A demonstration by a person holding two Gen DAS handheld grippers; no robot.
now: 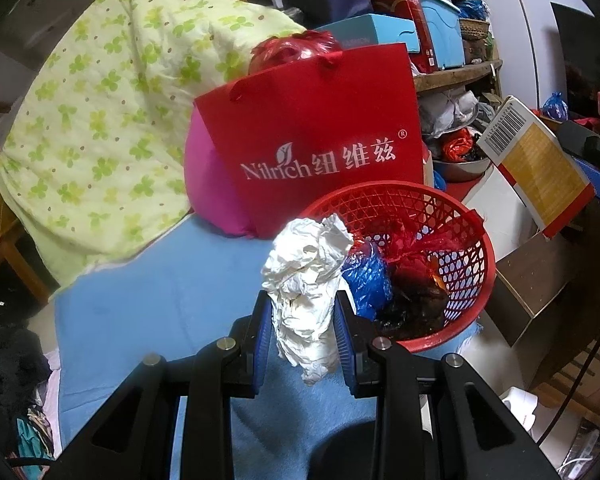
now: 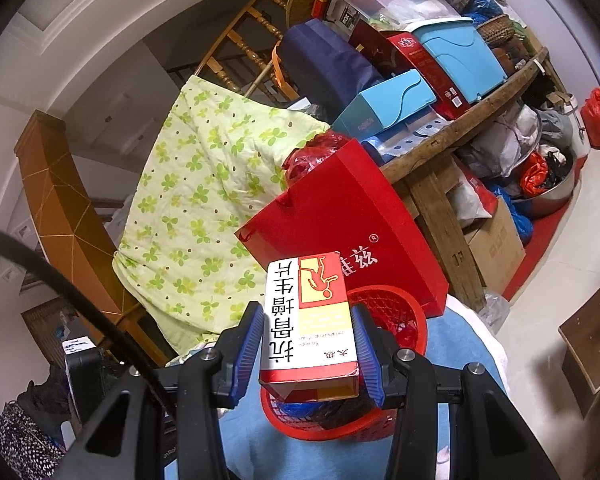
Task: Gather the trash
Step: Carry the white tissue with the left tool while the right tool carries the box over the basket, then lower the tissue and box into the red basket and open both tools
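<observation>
Crumpled matt white paper (image 1: 306, 280) sits beside a glossy red plastic lattice basket (image 1: 456, 216), a smooth red paper bag (image 1: 316, 128) and soft blue cloth (image 1: 160, 300).

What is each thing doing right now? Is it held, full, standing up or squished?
Crumpled white paper wad: squeezed in the left gripper, beside the basket.
Red-and-white cardboard medicine box: clamped in the right gripper, above the basket.
Round red plastic mesh basket: upright, holding blue, red and dark bags.
Red paper gift bag: standing upright.
</observation>
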